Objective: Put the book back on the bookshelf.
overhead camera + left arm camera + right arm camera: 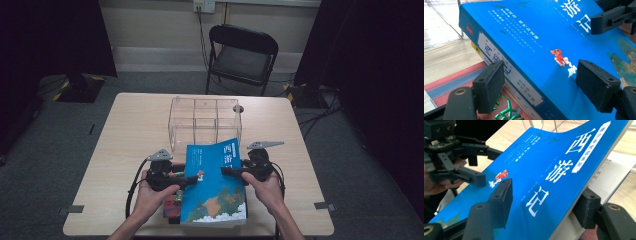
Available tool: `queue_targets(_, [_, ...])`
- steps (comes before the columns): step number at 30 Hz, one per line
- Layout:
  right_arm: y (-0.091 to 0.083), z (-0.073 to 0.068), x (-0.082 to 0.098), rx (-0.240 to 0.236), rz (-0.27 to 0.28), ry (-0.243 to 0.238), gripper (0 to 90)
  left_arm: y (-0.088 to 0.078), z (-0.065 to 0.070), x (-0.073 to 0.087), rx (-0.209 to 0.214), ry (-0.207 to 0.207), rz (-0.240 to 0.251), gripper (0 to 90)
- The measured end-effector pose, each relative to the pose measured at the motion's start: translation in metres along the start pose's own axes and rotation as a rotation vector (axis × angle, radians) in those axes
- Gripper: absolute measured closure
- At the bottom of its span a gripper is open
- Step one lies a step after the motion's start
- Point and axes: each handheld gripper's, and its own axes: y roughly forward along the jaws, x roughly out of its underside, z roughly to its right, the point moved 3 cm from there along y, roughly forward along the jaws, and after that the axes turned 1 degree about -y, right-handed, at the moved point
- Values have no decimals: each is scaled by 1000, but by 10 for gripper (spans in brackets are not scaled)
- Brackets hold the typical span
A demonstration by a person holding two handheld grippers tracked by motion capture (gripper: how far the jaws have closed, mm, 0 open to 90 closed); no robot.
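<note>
Two claws are flanking the blue book [216,180]: my left claw [189,181] is clamping its spine edge, my right claw [226,171] is straddling the floppy, slick cover, pads seemingly loose.

Blue book [215,180] with white characters and green-brown landscape, atop red book [454,82] with green lettering

Thick blue book [215,185], cover up, tilted atop a red book [172,204] near the table's front edge
</note>
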Motion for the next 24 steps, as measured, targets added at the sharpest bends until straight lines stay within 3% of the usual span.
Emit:
queue_targets(3, [5,-3,-3,-4,25,6,398,0,0,0,-1,-1,-1,232])
queue_targets(9, [26,-13,-8,-2,-13,-28,420,1,-1,-1,3,-19,-12,222])
queue_targets(18, [32,-5,-12,-39,-6,-27,504,5,-3,-3,-1,-26,-17,184])
queue_targets(22, [34,-3,-13,-41,-13,-19,602,10,-4,-4,-8,-41,-14,134])
queue_targets(24, [33,-3,-12,-95,-1,-15,706,10,-4,-4,-7,-38,-13,130])
